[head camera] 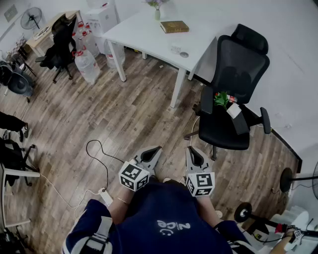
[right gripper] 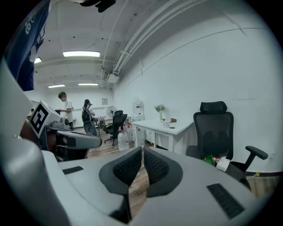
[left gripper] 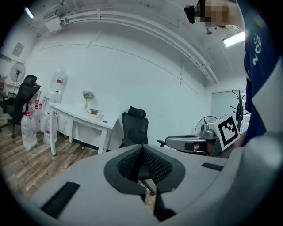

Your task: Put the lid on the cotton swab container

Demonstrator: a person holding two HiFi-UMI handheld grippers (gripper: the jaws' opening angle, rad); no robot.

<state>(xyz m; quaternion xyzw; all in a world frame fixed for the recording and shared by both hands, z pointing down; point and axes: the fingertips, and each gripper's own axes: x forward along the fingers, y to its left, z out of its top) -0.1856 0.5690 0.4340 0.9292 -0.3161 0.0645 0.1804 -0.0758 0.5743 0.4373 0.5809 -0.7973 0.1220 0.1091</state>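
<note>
The person stands on the wooden floor with both tools held low in front of a navy shirt. Its white lettering is upside down from the head view and cannot be read with certainty. The left tongs are closed, the ribbed black pads meeting at the tip with nothing between them. The right tongs are likewise closed and empty, with only a thin slit of floor showing behind their pads. Each tool carries a cube printed with black-and-white square markers, the left cube and the right cube. Well ahead of the tongs stands a white surface. Near its front right corner sits a small clear item that appears to be the cotton swab container, with a small dark disc that looks like its lid just beside it and not on it. Both are too small to make out further. A brown book lies toward the back edge, its cover print unreadable, and a small vase of flowers stands at the back edge. Large water bottles with red caps cluster on the floor by the surface's left end. A black office chair beside the right end holds a green item and a white box on its seat. A cable runs across the floor to a white power strip.
</note>
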